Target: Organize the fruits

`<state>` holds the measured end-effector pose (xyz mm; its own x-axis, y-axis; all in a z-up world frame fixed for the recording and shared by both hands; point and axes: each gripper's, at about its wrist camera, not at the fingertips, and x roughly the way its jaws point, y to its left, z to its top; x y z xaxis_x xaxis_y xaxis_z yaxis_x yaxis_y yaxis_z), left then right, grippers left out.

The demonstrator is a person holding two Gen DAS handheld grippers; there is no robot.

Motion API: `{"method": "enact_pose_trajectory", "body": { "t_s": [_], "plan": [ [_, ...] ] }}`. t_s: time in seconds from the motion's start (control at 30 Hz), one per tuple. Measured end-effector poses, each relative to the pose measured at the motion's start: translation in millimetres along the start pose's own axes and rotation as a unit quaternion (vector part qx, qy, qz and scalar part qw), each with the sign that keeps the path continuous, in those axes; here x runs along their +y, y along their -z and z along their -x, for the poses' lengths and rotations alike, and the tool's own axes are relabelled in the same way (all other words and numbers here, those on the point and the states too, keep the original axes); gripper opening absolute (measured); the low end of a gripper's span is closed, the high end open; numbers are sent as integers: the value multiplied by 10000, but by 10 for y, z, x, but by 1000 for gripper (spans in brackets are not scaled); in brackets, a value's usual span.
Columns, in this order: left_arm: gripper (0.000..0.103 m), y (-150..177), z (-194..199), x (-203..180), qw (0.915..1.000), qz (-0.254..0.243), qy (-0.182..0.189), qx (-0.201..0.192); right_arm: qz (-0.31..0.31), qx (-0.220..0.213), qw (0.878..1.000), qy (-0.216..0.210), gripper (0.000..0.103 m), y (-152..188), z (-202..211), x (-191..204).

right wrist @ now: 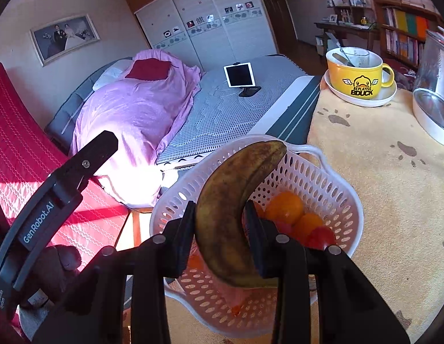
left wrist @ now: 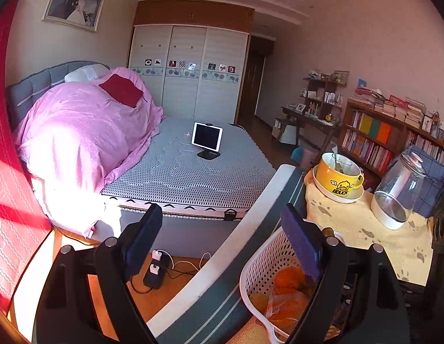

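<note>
From where the right gripper sits, the banana covers much of the basket, so the fruit beneath it can't be counted. In the left wrist view, a gripper finger blocks the oranges, and the plastic wrap blurs them. The glass jar runs off the right edge. Book spines on the shelf are too small to read.

White plastic basket full of little holes. Dull, brown-spotted banana skin. Soft, fuzzy yellow cloth. Shiny yellow mug. Clear, smooth glass jar. Matt black plastic right gripper.
</note>
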<state>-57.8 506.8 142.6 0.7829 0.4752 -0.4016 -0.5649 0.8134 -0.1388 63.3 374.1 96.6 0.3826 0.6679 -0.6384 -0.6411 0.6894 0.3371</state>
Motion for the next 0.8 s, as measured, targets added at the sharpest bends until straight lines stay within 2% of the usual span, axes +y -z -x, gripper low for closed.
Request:
{"method": "enact_pose_trajectory", "body": {
  "t_s": [0.07, 0.13, 0.17, 0.53, 0.63, 0.73, 0.8],
  "plan": [
    [92, -3, -4, 12, 10000, 16, -4, 1, 25, -51, 10000, 71, 37, -10, -22, -3],
    [94, -7, -3, 15, 10000, 23, -16, -28, 23, -140, 9998, 126, 45, -7, 8, -5],
    [94, -8, -4, 16, 10000, 37, -19, -27, 20, -193, 9997, 137, 46, -6, 33, -17],
    [97, 16, 40, -101, 9998, -141, 85, -57, -60, -428, 9978, 502, 46, 138, 273, -215],
    [99, 19, 52, -150, 9996, -228, 147, -52, -83, -523, 9965, 640, 56, 197, 362, -263],
    [100, 23, 76, -184, 9994, -289, 193, -75, -22, -614, 9941, 898, 59, 255, 448, -314],
    [100, 21, 97, -207, 9991, -352, 193, -95, 8, -665, 9925, 1021, 67, 304, 512, -336]
  ]
}}
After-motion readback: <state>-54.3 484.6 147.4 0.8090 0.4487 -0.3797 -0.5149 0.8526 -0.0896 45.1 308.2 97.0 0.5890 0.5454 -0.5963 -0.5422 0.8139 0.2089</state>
